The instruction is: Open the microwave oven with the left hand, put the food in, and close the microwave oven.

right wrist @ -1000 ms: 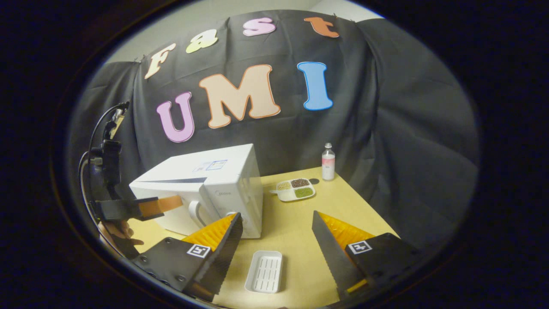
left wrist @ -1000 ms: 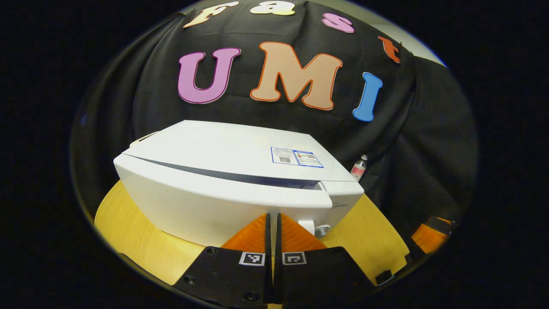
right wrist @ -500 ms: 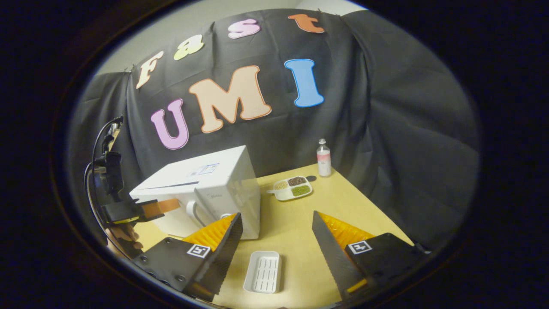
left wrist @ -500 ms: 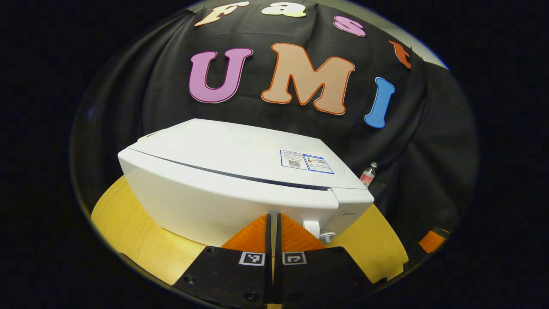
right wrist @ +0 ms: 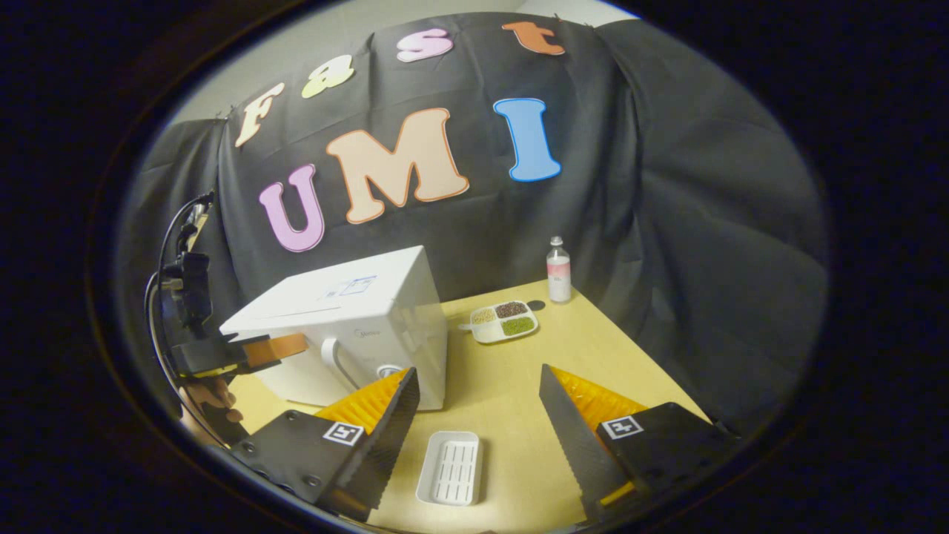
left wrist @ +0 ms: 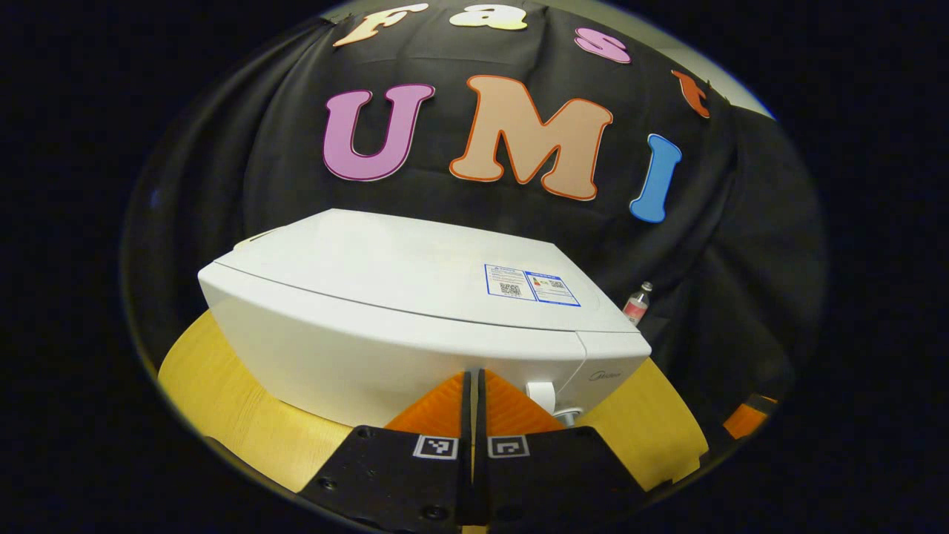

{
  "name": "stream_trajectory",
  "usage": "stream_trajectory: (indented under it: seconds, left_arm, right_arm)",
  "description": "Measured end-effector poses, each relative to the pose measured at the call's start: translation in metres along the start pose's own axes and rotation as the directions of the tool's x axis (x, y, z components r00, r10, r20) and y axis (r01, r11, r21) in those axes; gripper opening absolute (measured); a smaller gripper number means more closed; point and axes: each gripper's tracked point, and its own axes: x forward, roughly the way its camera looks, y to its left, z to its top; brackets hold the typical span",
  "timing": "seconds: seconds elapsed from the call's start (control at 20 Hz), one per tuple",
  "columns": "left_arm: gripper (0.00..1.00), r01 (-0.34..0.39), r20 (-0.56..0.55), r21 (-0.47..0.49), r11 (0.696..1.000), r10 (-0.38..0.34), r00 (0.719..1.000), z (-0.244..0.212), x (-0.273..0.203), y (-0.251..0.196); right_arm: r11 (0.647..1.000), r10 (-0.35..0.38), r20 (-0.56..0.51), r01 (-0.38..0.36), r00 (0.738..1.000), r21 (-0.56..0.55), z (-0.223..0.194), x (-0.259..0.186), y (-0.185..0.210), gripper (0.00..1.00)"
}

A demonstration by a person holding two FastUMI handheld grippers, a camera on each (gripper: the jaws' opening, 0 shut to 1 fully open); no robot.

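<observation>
Left gripper view: our left gripper has its jaws clenched together with nothing between them, tips at the door of the white boxy microwave oven, which sits closed on the pale wooden table. Right gripper jaws are spread wide above a white ridged rectangular tray. Farther back on the table we see a white divided plate of food and a small clear bottle, black cloth wall behind.

On my left gripper I see a black body with round screws and two square black-and-white markers. My right gripper has the same markers, and its fingers have saw-toothed inner edges.
</observation>
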Motion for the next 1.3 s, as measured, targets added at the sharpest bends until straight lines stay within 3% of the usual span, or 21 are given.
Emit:
stream_trajectory:
  seconds: [0.7,0.85,0.9,0.95,1.0,1.05,1.15,1.2,1.3]
  left_arm:
    - [0.0,0.005,-0.023,0.019,1.0,-0.005,1.0,-0.004,-0.017,-0.002]
    - [0.08,0.02,-0.008,0.037,0.999,-0.02,1.0,-0.001,-0.046,-0.002]
    - [0.13,0.006,-0.009,0.062,0.998,-0.005,1.0,-0.002,-0.056,0.003]
    - [0.25,-0.009,-0.01,0.088,0.996,0.01,1.0,-0.003,-0.064,0.009]
    - [0.28,-0.021,-0.007,0.102,0.995,0.022,1.0,-0.002,-0.073,0.014]
    - [0.3,-0.026,-0.007,0.104,0.994,0.027,1.0,-0.004,-0.082,0.017]
    - [0.48,-0.038,0.003,0.12,0.992,0.038,0.999,-0.003,-0.102,0.022]
    - [0.75,-0.066,0.022,0.141,0.988,0.064,0.998,0.001,-0.113,0.03]
    - [0.97,-0.114,0.069,0.14,0.983,0.105,0.992,0.015,-0.129,0.042]
  right_arm:
    - [0.998,0.028,-0.023,-0.03,0.999,-0.062,-0.008,-0.018,0.002,0.92]
    - [0.997,0.036,-0.02,-0.037,0.999,-0.065,-0.005,-0.019,0.003,0.92]
    - [0.997,0.038,-0.016,-0.039,0.999,-0.064,-0.003,-0.019,0.003,0.92]
    - [0.997,0.044,-0.016,-0.045,0.999,-0.058,0.0,-0.019,0.004,0.92]
    - [0.997,0.054,-0.02,-0.055,0.998,-0.047,0.003,-0.019,0.005,0.99]
    - [0.997,0.066,-0.023,-0.067,0.998,-0.033,0.007,-0.02,0.008,1.0]
    - [0.996,0.085,-0.016,-0.085,0.996,-0.016,0.017,-0.021,0.012,1.0]
    - [0.996,0.09,-0.012,-0.09,0.996,-0.017,0.022,-0.023,0.013,1.0]
    - [0.995,0.091,0.016,-0.09,0.996,-0.029,0.038,-0.029,0.013,1.0]
